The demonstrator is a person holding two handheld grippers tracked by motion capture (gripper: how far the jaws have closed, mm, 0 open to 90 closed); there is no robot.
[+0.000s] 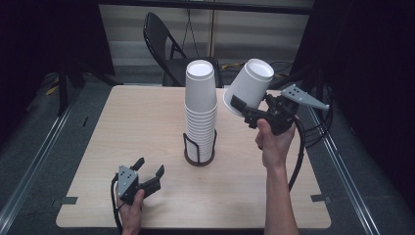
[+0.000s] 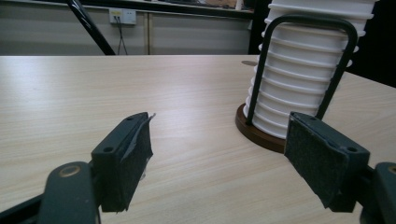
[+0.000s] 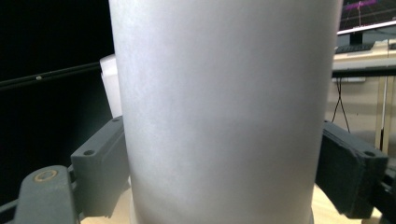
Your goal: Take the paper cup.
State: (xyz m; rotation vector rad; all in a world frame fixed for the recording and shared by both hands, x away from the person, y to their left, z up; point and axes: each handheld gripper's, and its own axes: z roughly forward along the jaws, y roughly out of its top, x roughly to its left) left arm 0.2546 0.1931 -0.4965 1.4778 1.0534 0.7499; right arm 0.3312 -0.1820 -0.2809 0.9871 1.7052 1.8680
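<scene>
A tall stack of white paper cups (image 1: 200, 112) stands in a black wire holder with a round brown base (image 1: 199, 159) at the middle of the wooden table (image 1: 122, 127). Up and to the right of the stack, my right gripper (image 1: 244, 105) is shut on a single white cup (image 1: 248, 85), held tilted in the air with its mouth up. In the right gripper view that cup (image 3: 224, 112) sits between both pads of the right gripper (image 3: 224, 177). My left gripper (image 1: 150, 165) rests low near the table's front left, open and empty. The left gripper (image 2: 219, 149) faces the cup stack (image 2: 299, 79) and holder base (image 2: 257, 133).
A black folding chair (image 1: 164, 44) stands behind the table's far edge. Metal floor rails (image 1: 34, 166) run along both sides of the table. Bare tabletop lies left of the stack and along the front edge.
</scene>
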